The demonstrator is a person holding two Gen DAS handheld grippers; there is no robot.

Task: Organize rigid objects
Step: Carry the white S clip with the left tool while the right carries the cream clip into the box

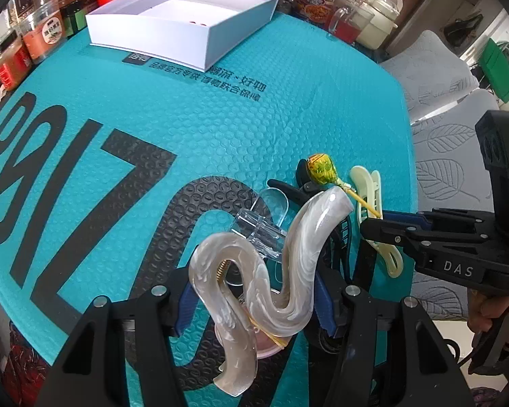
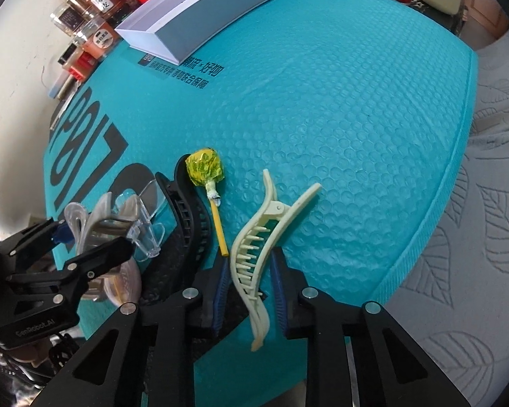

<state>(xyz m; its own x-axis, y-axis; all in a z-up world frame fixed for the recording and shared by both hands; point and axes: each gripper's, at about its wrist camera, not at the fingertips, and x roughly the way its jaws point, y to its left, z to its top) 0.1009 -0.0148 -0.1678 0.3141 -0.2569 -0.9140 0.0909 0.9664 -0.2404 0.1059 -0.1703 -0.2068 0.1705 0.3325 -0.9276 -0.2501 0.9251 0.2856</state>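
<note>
My left gripper [image 1: 254,291] is shut on a pearly white wavy hair clip [image 1: 264,264], held above the teal mat; it also shows in the right wrist view [image 2: 98,224]. A clear clip [image 1: 254,227], a black clip [image 2: 186,217] and a yellow-wrapped lollipop [image 2: 205,168] lie just past it. My right gripper [image 2: 249,271] is open, its fingers on either side of a cream hair clip [image 2: 261,240] lying on the mat. A white open box [image 1: 173,17] stands at the far edge.
The teal bubble mat [image 2: 322,118] covers the table. Jars and a red canister [image 1: 40,30] line the far left. A noodle cup, a glass and a white pot [image 1: 356,10] stand far right. A grey leaf-patterned cloth [image 2: 475,237] lies right of the mat.
</note>
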